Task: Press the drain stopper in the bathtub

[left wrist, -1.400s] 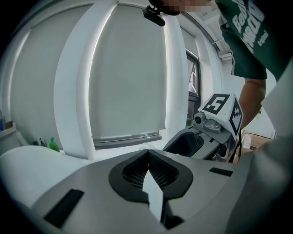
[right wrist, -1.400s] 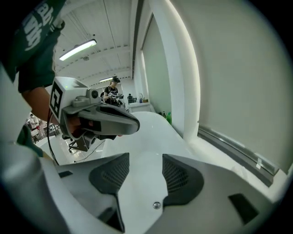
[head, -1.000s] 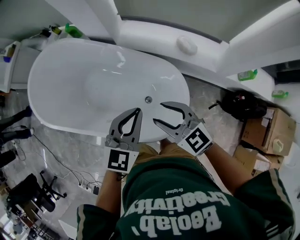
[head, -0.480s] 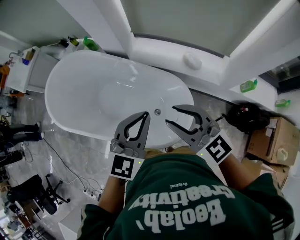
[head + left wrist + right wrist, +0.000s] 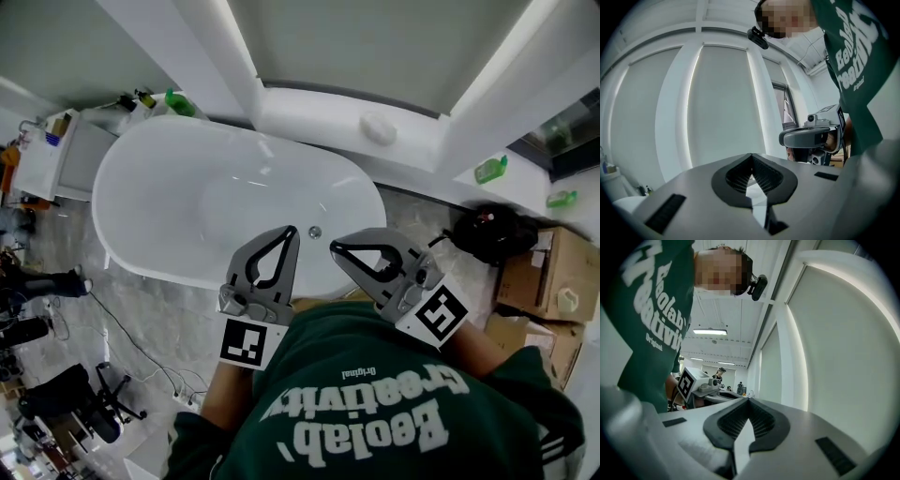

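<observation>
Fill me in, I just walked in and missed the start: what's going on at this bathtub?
A person in a green shirt stands at the near end of a white bathtub with a two-jaw gripper in each hand. The left gripper is shut and empty; the right gripper has jaws that have just been closing and now meet on nothing. Both are held in the air above the tub's rim. The drain stopper sits on the tub floor beyond their tips, and neither gripper touches it.

Hides near rim of bathtub behind left tongs, right tongs and green shirt. Leaves drain stopper too small to tell whether raised or pressed. Cuts off cardboard box at right edge.
</observation>
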`<state>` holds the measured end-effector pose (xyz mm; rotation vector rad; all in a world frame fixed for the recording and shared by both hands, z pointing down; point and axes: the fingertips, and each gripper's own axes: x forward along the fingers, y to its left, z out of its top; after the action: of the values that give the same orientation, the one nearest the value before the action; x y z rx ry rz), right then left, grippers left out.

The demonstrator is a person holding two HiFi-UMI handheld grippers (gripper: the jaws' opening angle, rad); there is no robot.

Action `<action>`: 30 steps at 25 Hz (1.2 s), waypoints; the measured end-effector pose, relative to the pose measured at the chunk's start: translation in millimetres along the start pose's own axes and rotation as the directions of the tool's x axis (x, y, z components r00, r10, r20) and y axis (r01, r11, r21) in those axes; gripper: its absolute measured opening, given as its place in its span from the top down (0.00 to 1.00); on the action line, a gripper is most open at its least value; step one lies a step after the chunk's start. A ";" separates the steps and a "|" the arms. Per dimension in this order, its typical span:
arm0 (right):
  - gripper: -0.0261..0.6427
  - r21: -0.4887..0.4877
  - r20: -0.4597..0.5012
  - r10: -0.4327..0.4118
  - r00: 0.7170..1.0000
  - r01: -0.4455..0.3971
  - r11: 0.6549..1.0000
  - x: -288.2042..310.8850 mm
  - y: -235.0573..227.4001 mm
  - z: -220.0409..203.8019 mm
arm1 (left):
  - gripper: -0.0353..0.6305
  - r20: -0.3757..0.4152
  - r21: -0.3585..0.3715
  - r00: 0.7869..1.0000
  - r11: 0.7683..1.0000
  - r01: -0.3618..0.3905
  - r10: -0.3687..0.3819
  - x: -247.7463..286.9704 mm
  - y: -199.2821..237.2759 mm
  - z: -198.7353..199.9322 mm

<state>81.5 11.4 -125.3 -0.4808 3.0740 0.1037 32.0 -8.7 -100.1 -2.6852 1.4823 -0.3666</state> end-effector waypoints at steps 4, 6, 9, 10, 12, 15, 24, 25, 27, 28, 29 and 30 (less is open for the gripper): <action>0.94 0.007 0.006 -0.019 1.000 0.019 1.000 0.8 6.7 1.4 | 0.93 0.021 -0.037 1.000 0.999 -0.013 0.013 -1.3 -4.5 2.3; 0.94 0.004 0.000 -0.029 1.000 0.029 1.000 -0.9 7.3 0.3 | 0.93 0.020 -0.037 1.000 0.999 0.003 -0.003 -0.3 -10.7 2.2; 0.94 -0.021 -0.029 -0.049 0.998 0.048 0.999 -5.2 2.2 -4.7 | 0.93 0.016 -0.028 1.000 0.999 0.022 -0.022 4.3 -16.2 2.4; 0.94 -0.022 -0.037 -0.062 0.997 0.061 0.998 -7.3 -0.1 -6.3 | 0.93 0.015 -0.030 1.000 0.999 0.026 -0.025 5.1 -17.4 2.4; 0.94 -0.010 -0.048 -0.086 0.995 0.085 0.996 -12.4 -5.0 -9.4 | 0.93 0.013 -0.031 0.999 0.999 0.032 -0.031 7.0 -19.3 1.7; 0.94 0.007 -0.054 -0.104 0.993 0.105 0.994 -18.4 -10.8 -13.7 | 0.93 0.013 -0.039 0.999 0.999 0.039 -0.038 12.3 -22.8 0.2; 0.94 0.023 -0.066 -0.125 0.990 0.127 0.992 -25.0 -18.0 -21.9 | 0.93 -0.002 -0.034 0.999 0.998 0.052 -0.052 18.1 -29.8 -3.3; 0.94 0.023 -0.070 -0.131 0.989 0.133 0.991 -26.1 -19.6 -22.9 | 0.93 0.000 -0.044 0.999 0.998 0.054 -0.054 18.2 -30.2 -3.2; 0.94 0.031 -0.075 -0.146 0.986 0.149 0.988 -28.7 -24.7 -25.3 | 0.93 0.000 -0.048 0.998 0.997 0.058 -0.058 18.7 -30.7 -3.4; 0.94 0.037 -0.073 -0.154 0.985 0.157 0.987 -29.8 -27.8 -25.7 | 0.93 -0.002 -0.042 0.998 0.997 0.059 -0.059 19.1 -30.7 -3.8; 0.94 0.041 -0.071 -0.161 0.984 0.164 0.986 -30.5 -30.7 -25.8 | 0.93 -0.004 -0.037 0.998 0.998 0.059 -0.060 19.7 -30.4 -4.4; 0.94 0.041 -0.070 -0.165 0.984 0.168 0.985 -31.0 -33.4 -26.0 | 0.93 -0.006 -0.034 0.998 0.998 0.060 -0.060 20.3 -30.1 -5.0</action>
<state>120.8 -12.8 -100.3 -0.7514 3.0757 0.0117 66.2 -9.2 -86.8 -2.7626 1.4254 -0.3569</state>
